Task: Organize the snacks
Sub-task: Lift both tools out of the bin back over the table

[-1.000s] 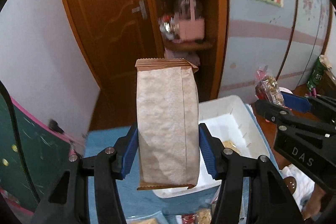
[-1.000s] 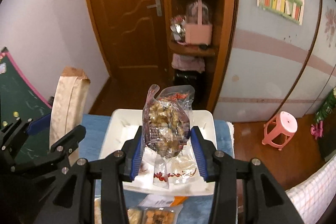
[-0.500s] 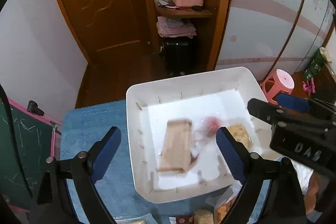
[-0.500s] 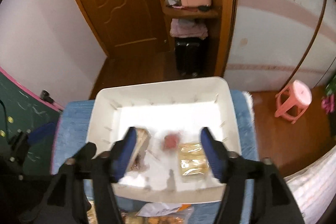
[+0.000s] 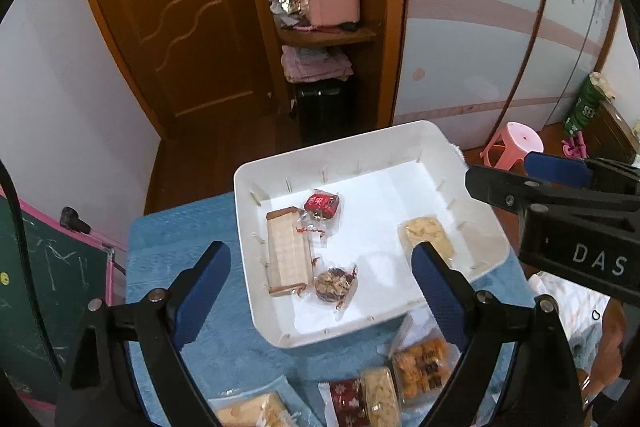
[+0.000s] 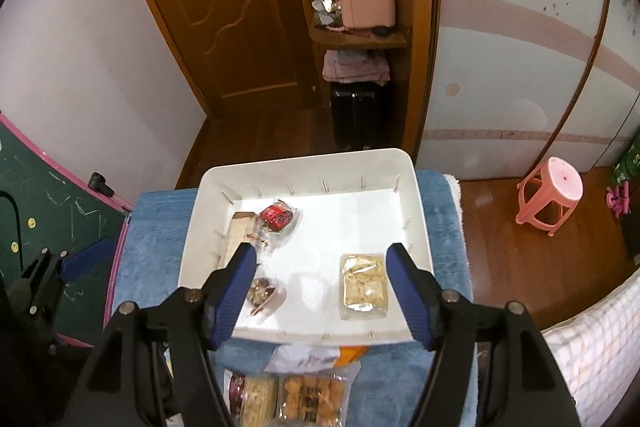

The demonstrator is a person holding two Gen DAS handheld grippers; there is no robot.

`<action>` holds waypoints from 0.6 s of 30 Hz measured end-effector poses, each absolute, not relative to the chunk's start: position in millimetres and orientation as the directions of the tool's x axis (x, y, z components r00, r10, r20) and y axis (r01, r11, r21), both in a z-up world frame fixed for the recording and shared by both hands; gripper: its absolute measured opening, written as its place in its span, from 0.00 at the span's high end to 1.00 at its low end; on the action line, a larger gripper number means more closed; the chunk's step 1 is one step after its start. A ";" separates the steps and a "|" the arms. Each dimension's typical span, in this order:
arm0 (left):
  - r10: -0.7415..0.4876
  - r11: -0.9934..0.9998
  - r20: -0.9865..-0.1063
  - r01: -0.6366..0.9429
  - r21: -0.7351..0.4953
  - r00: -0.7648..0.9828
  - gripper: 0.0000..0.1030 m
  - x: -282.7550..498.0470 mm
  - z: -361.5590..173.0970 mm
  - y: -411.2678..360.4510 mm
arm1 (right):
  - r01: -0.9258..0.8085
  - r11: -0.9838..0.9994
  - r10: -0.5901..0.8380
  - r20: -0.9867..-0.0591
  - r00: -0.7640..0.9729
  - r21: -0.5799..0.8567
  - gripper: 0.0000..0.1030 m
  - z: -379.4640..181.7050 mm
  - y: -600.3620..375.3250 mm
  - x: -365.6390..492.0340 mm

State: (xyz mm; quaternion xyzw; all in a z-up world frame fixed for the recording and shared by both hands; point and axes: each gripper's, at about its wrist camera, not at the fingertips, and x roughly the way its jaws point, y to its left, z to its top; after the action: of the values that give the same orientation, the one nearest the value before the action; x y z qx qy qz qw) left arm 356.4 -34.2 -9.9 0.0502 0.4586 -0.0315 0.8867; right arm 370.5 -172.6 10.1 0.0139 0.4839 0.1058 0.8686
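Note:
A white tray (image 5: 256, 259) (image 6: 416, 203) sits on a blue cloth. In it lie a long brown paper packet (image 5: 286, 255) (image 6: 236, 233), a red-wrapped snack (image 5: 322, 205) (image 6: 276, 217), a clear bag of brown nuts (image 5: 334, 285) (image 6: 264, 291) and a pale cracker pack (image 5: 426, 235) (image 6: 364, 285). My left gripper (image 5: 320, 277) hovers over the tray's near left part, open and empty. My right gripper (image 6: 320, 283) hangs over the tray's near edge, open, nothing between its pads. The right gripper's body (image 5: 560, 219) shows at the right of the left wrist view.
More snack packs (image 5: 404, 379) (image 6: 296, 399) lie on the blue cloth (image 5: 180, 235) (image 6: 156, 227) in front of the tray. A green chalkboard (image 5: 36, 291) stands at left, a pink stool (image 6: 550, 195) on the floor at right, a wooden door and shelf behind.
Both grippers opened and let go: the brown paper packet and the clear nut bag now lie in the tray. Both hands tilted down over the tray.

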 end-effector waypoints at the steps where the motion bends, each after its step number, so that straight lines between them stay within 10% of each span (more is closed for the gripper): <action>1: -0.010 0.993 -0.811 0.103 0.062 0.585 0.11 349.7 -3.2 -34.8 | -0.175 0.977 0.199 -0.832 0.517 0.125 0.34 16.2 -173.1 365.2; 18: 0.019 0.991 -0.714 0.083 0.108 0.700 0.11 211.6 90.8 0.9 | -0.225 0.973 0.180 -0.758 0.627 0.045 0.34 105.0 -177.7 231.3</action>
State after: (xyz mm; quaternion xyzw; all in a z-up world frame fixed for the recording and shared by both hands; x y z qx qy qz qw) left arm 211.6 0.9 90.8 0.0662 0.3869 -0.0174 0.9196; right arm 231.3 -177.7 105.0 -0.0270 0.4169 0.1124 0.9016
